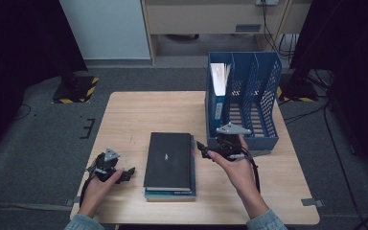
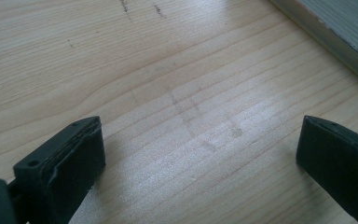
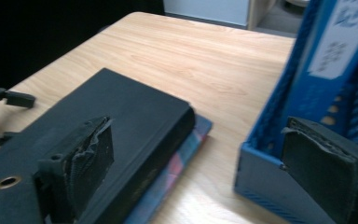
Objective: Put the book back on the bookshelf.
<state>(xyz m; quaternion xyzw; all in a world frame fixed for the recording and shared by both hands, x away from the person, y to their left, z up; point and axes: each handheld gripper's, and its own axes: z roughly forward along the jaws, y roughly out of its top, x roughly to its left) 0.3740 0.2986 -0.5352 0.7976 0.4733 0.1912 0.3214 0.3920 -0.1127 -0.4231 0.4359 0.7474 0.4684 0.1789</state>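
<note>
Two stacked books (image 1: 169,165) lie flat mid-worktop (image 1: 139,112), long axis running away from me, spines right. My right gripper (image 1: 202,149) fingers spread beside them, left gripper (image 1: 127,173) spread too, both empty.

no readable text anywhere, white label (image 3: 336,37) on blue binder (image 3: 317,79) carries print too blurred to read, small pale mark (image 1: 166,155) on black book (image 1: 168,160) cover, illegible

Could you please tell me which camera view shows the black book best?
The high view: the black book shows whole, lying on another book. The right gripper view shows its cover and one corner close up; the left gripper view catches a book's page edge.
</note>
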